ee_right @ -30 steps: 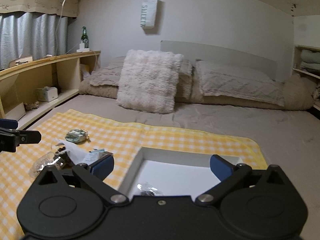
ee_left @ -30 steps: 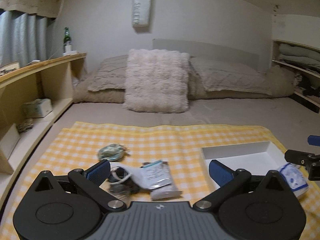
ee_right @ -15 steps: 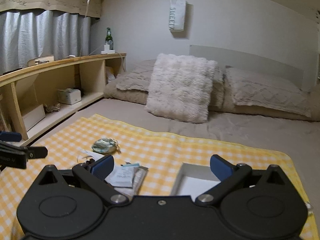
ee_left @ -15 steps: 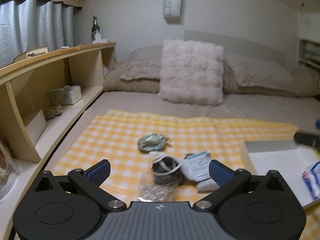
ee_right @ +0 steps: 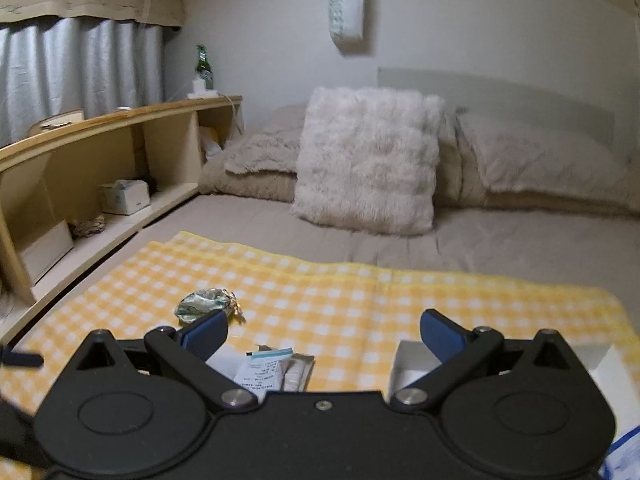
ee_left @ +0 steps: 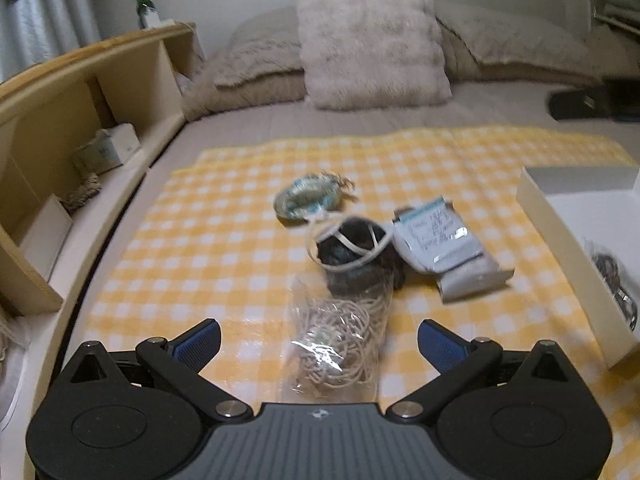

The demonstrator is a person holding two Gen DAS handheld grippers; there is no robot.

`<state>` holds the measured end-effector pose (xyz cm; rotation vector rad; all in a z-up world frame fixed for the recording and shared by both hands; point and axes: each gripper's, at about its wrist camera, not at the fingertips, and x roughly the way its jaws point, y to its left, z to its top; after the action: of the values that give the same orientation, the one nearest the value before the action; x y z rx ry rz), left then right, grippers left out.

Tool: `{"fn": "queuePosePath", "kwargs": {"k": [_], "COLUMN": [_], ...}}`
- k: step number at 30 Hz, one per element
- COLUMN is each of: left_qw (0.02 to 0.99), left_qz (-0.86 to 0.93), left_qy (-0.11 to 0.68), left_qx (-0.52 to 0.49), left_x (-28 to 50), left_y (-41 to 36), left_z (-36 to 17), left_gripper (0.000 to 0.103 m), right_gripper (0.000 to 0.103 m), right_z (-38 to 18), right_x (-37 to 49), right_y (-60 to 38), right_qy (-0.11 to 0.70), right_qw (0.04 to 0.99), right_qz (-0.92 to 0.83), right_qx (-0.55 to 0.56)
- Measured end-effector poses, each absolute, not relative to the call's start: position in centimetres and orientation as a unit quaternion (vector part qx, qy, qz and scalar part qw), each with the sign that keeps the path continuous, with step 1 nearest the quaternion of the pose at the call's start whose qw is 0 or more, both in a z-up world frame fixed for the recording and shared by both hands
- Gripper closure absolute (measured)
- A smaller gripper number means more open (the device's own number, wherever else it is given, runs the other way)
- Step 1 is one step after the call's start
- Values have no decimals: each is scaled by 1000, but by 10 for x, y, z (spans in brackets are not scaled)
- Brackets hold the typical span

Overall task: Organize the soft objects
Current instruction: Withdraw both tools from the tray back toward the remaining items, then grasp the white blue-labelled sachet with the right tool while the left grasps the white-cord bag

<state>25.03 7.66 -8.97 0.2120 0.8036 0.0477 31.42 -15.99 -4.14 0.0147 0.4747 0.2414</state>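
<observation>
In the left wrist view, several small soft items lie on a yellow checked cloth point(ee_left: 224, 248): a clear bag of beige string point(ee_left: 340, 340), a dark bundle with a white band point(ee_left: 356, 252), a grey-white packet point(ee_left: 440, 240) and a greenish pouch point(ee_left: 308, 198). My left gripper point(ee_left: 319, 346) is open, its jaws either side of the string bag. A white box point(ee_left: 560, 256) stands at the right with a clear bag point(ee_left: 612, 280) inside. My right gripper point(ee_right: 323, 332) is open and empty above the packet point(ee_right: 268, 368), with the pouch point(ee_right: 204, 304) to its left and the box point(ee_right: 408, 356) to its right.
The cloth lies on a bed with a fluffy cushion point(ee_left: 372, 40) and pillows point(ee_right: 536, 160) at the head. A wooden shelf unit point(ee_left: 80, 92) runs along the left with a tissue box point(ee_right: 126, 196) and a green bottle point(ee_right: 204, 66) on it.
Both grippers have swung left, away from the white box. The left one has also tilted down and come close over the string bag. Both stay open.
</observation>
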Motion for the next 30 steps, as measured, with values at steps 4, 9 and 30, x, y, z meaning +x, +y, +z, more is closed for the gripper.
{"fn": "queuePosePath", "kwargs": {"k": [4,9,30], "left_qw": [905,897,868], "left_qz": [17,14,5], "left_qy": [407,421,467], "left_qx": [123,134,170], "left_x": [262,277,306], "left_y": [72,74,71], "left_z": [-104,-117,-150], "left_gripper": [0,0,19], "right_gripper": [0,0,49], "right_z": [-60,-84,-169], "right_x": [340,371,413], "right_y": [-147,-133,-79], "right_qy": [256,297,405], "right_qw": [960,946,887], "right_qz": [113,129,213], "right_qx": [15,20,-59]}}
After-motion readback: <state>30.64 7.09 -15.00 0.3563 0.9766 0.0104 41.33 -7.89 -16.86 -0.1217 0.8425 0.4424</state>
